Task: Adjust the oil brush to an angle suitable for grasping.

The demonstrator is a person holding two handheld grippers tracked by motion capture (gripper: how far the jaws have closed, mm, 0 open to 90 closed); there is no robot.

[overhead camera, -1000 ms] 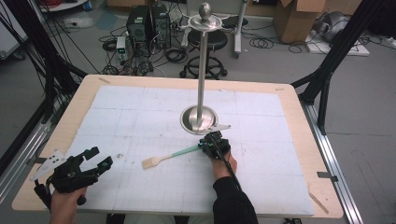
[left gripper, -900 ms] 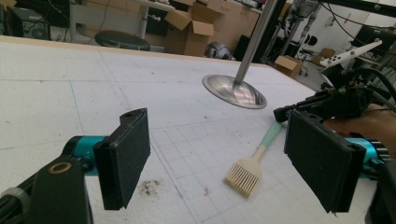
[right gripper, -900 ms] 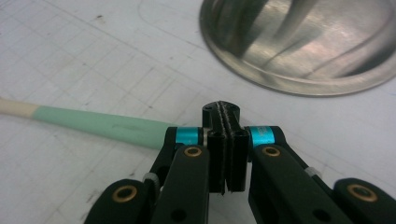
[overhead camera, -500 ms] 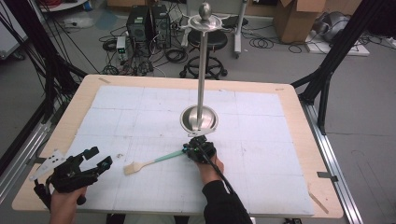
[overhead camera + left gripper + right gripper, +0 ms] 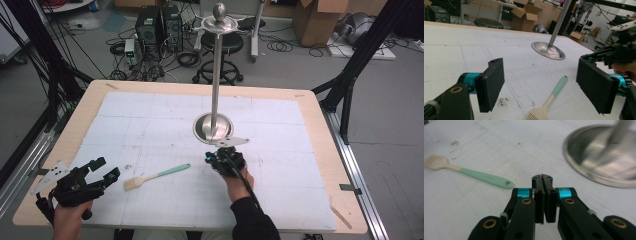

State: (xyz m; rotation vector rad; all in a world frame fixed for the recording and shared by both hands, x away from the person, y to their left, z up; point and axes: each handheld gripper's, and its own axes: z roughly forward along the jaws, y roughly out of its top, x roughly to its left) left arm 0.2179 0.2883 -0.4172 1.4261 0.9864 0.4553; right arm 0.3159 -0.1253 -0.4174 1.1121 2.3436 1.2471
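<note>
High view: right gripper (image 5: 212,159), fingers now pressed together, has released the brush (image 5: 156,176); left gripper (image 5: 106,168) stays spread.

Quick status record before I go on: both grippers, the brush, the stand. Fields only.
left gripper: open, jaws wide apart, near the table's front left, holding nothing
right gripper: shut, jaws pressed together, nothing between them
brush: lying flat on the white mat, bristle end toward the left gripper, mint handle end toward the right gripper, touched by neither
stand: upright metal pole on a round dish base, mid-table, just beyond the right gripper
table: wooden edge, white gridded mat on top
</note>
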